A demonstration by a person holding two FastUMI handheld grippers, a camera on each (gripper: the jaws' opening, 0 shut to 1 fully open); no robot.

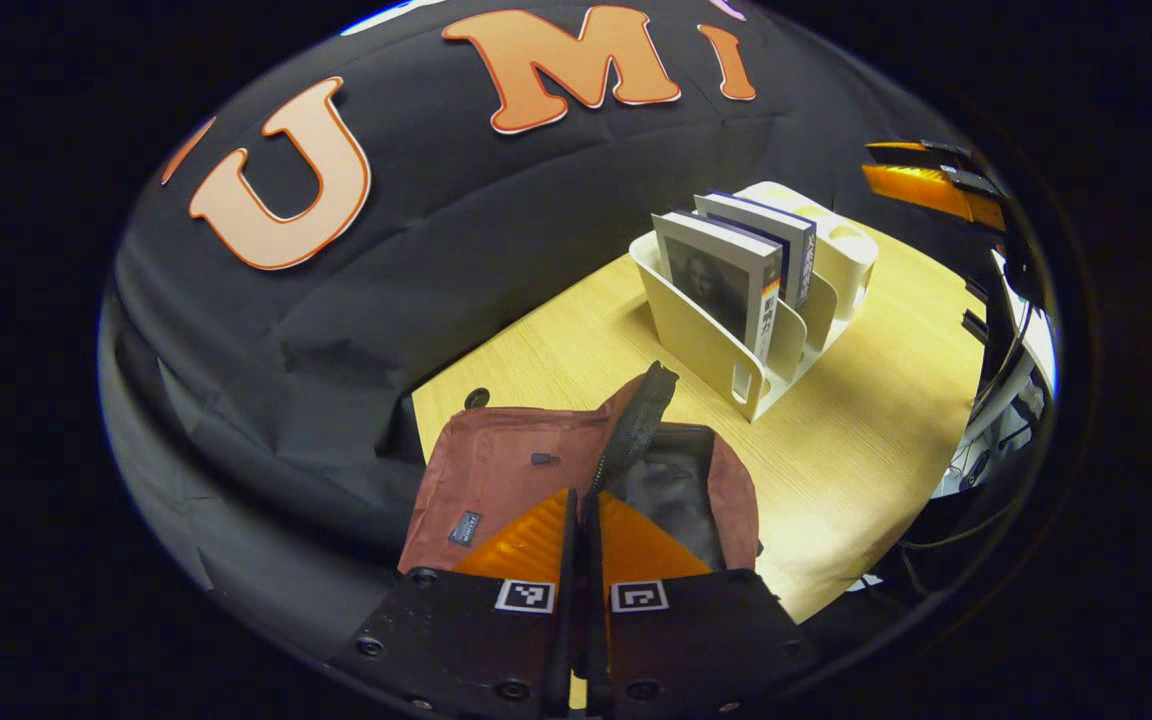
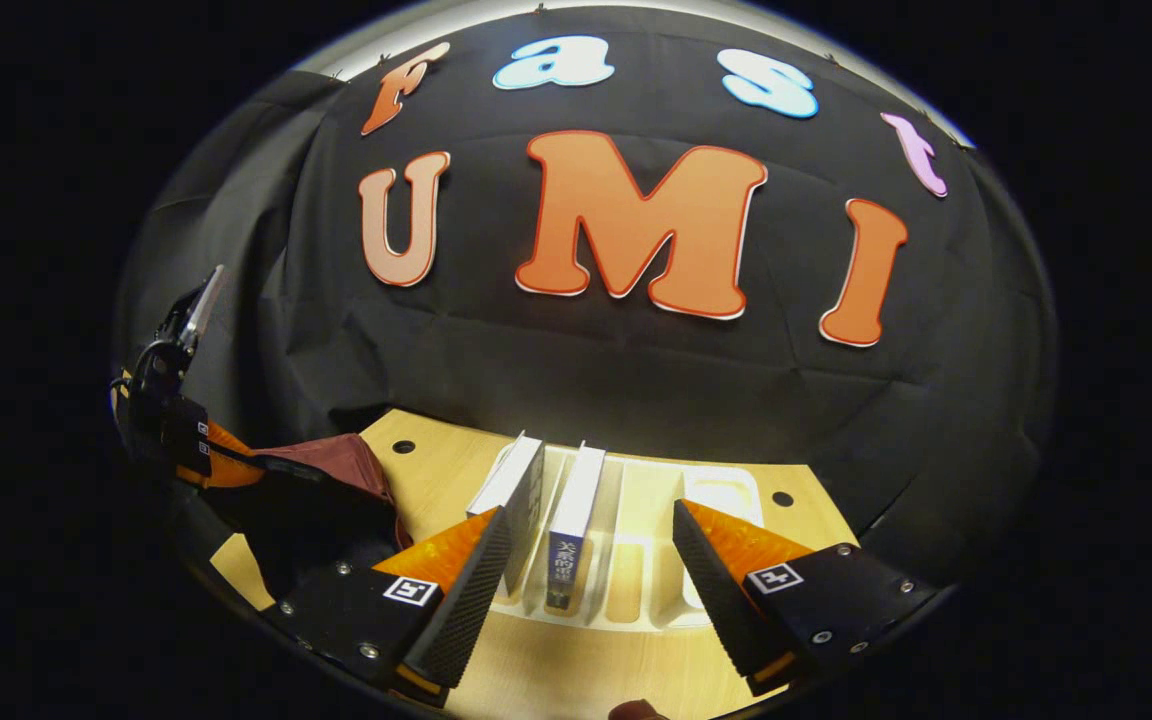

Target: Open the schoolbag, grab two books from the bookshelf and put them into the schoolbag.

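Note:
A dark red schoolbag [image 1: 496, 480] lies on the wooden table's near left corner, its mouth gaping and showing a black lining. My left gripper [image 1: 584, 505] is shut on the black edge of that mouth, which stands up from between the fingers. In the right gripper view the schoolbag [image 2: 331, 470] is at the left, held up by the left gripper [image 2: 186, 445]. A cream bookshelf [image 1: 706, 355] holds two upright books [image 1: 721, 285] [image 1: 771, 240]. My right gripper [image 2: 588, 512] hangs open just in front of the bookshelf [image 2: 636, 565], with the two books [image 2: 516, 490] [image 2: 576, 505] standing just beyond and between its fingertips.
The wooden table [image 1: 866, 440] has bare room between bag and shelf. The black cloth wall runs close behind both. Cables and equipment [image 1: 996, 410] sit past the table's right edge. The right gripper [image 1: 926, 180] shows far off above the shelf.

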